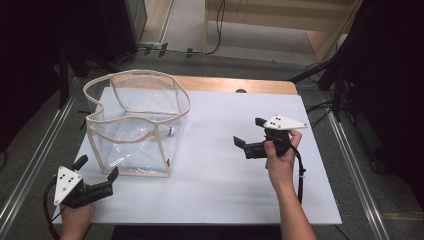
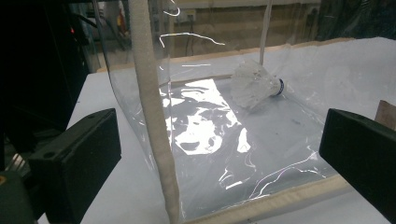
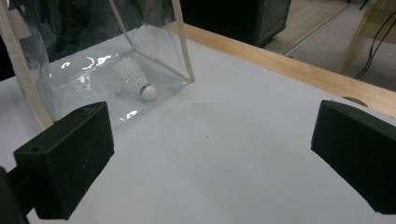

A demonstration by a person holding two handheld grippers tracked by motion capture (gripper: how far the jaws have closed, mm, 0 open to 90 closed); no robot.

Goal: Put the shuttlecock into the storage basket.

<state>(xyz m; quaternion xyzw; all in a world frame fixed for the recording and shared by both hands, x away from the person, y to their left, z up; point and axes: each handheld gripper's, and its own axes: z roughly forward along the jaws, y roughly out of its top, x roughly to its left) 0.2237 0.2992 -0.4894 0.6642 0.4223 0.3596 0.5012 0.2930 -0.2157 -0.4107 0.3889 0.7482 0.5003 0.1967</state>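
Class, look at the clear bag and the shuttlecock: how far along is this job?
Done: the shuttlecock lies on the floor of the clear bag, which stands open. In hand: nothing; the left gripper and right gripper are both open and empty beside it. Left, probably: handling or closing the bag.

Left gripper [image 1: 97, 168]: black body, blocky black jaws, grey three-cornered top plate with dark screws, black cable. Right gripper [image 1: 248, 132]: identical build. Forearms bare, unsleeved.

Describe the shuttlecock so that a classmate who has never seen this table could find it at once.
On the white table stands a clear plastic bag with cream edging. The shuttlecock lies on its side inside, on the bag's floor: white feathers, rounded white tip with a dark band.
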